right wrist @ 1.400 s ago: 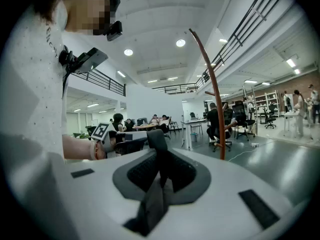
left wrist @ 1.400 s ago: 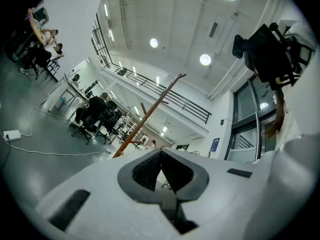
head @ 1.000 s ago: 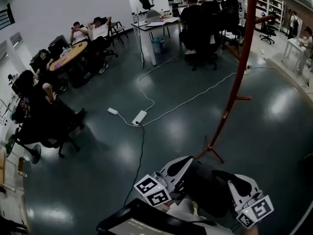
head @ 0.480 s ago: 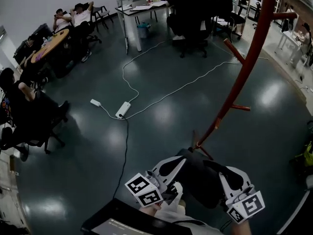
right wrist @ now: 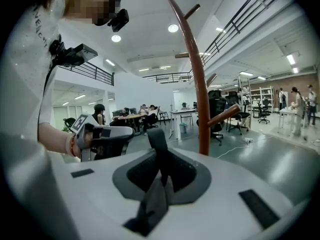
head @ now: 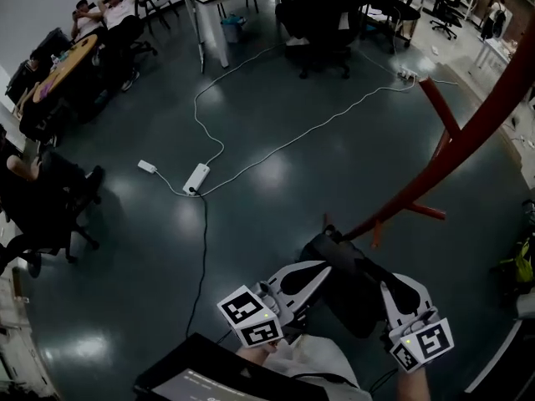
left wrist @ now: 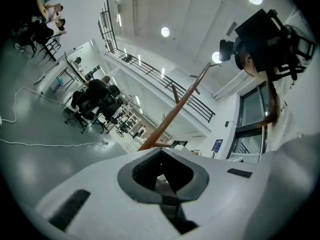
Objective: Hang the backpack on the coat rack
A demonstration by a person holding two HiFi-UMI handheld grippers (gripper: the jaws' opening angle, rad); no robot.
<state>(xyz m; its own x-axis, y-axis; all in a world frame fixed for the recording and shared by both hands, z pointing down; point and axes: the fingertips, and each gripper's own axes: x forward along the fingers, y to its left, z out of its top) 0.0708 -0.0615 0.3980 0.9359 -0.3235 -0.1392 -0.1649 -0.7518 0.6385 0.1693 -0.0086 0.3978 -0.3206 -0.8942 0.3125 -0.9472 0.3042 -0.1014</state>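
The black backpack (head: 353,284) hangs between my two grippers at the bottom of the head view, close to the foot of the red coat rack (head: 456,159). My left gripper (head: 316,276) is shut on a black strap (left wrist: 169,204) of the backpack. My right gripper (head: 389,289) is shut on another black strap (right wrist: 159,156), which rises from between its jaws. In the right gripper view the coat rack (right wrist: 196,79) stands just ahead with a peg (right wrist: 223,115) sticking out to the right. In the left gripper view the coat rack (left wrist: 176,107) slants across the background.
A power strip (head: 196,177) and white cables (head: 301,136) lie on the dark floor to the left. People sit round a table (head: 63,65) at the far left. Desks and office chairs (head: 318,23) stand at the back. A dark flat object (head: 209,374) is at the bottom edge.
The view has tilted down and come nearer the coat rack, whose pole now slants across the upper right. Both grippers still hold the backpack, which sits slightly closer to the rack's foot.
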